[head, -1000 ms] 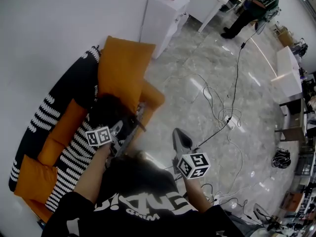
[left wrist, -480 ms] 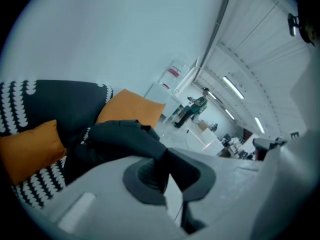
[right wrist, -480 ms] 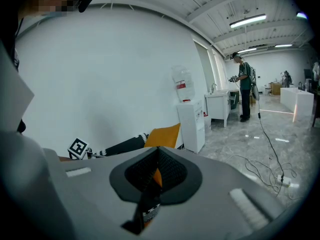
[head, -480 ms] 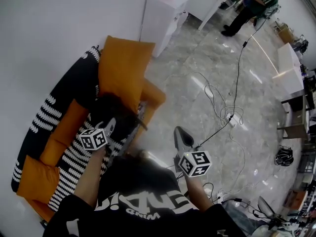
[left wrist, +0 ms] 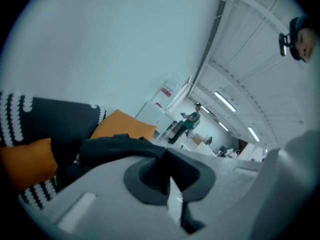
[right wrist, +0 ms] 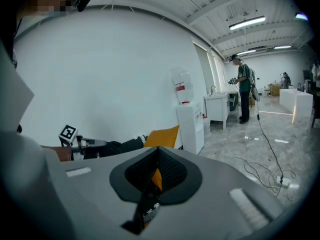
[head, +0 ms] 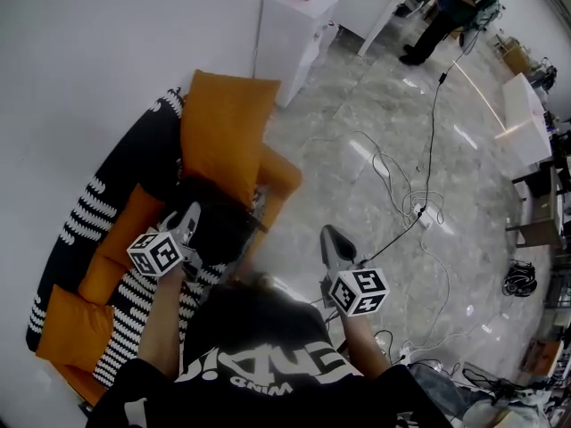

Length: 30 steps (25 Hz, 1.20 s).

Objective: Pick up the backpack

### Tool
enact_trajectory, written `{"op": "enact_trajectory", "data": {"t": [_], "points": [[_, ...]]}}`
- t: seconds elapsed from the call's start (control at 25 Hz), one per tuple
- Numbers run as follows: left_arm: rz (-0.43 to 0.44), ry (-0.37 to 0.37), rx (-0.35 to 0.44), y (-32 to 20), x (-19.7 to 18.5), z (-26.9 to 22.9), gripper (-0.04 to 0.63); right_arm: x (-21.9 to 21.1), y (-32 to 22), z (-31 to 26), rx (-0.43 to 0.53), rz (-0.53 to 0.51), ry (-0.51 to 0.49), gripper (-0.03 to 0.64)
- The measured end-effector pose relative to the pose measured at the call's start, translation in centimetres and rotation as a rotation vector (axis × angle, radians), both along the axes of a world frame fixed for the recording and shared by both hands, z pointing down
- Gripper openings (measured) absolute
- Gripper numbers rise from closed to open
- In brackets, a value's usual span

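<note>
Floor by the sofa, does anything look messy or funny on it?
Yes. Loose cables snake in tangled loops across the shiny floor to a power strip, right where someone walking could trip.

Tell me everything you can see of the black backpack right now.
The black soft-fabric backpack sits slumped on the black-and-white patterned sofa, just below the big orange cushion. A strap or fold at its top runs into the left tongs, which are shut on it. Zips and pockets cannot be made out.
</note>
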<state>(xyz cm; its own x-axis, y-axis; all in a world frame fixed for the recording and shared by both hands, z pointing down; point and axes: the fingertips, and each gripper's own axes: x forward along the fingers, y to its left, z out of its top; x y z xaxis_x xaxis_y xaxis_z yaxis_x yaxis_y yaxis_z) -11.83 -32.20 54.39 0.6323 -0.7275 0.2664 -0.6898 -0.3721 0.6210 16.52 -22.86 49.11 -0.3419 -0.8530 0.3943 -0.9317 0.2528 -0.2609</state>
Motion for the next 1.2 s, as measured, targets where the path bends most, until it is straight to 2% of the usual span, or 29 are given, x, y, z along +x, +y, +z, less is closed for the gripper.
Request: {"op": "enact_trajectory", "data": {"t": [0.12,0.28,0.52,0.8,1.2], "points": [[0.05,-0.041,0.095,0.8,1.1,-4.1,0.003,0.0,0.0,-0.2,0.009,0.001,0.0,0.0],[0.09,-0.016,0.194,2.6,2.0,-8.8,0.005,-0.3,-0.1,-0.4,0.026,-0.004,-0.004,0.0],[0.147,-0.035,0.255,5.8,4.1,-11.8,0.003,-0.7,1.1,-1.3,0.051,-0.018,-0.007,0.001],[0.242,-0.026,0.271,7.5,6.9,-12.4,0.003,0.4,2.6,-2.2,0.079,0.006,0.004,0.0],[0.295,-0.035,0.244,9.3,10.6,-11.0,0.003,5.8,7.5,-2.5,0.118,0.105,0.007,0.0]]}}
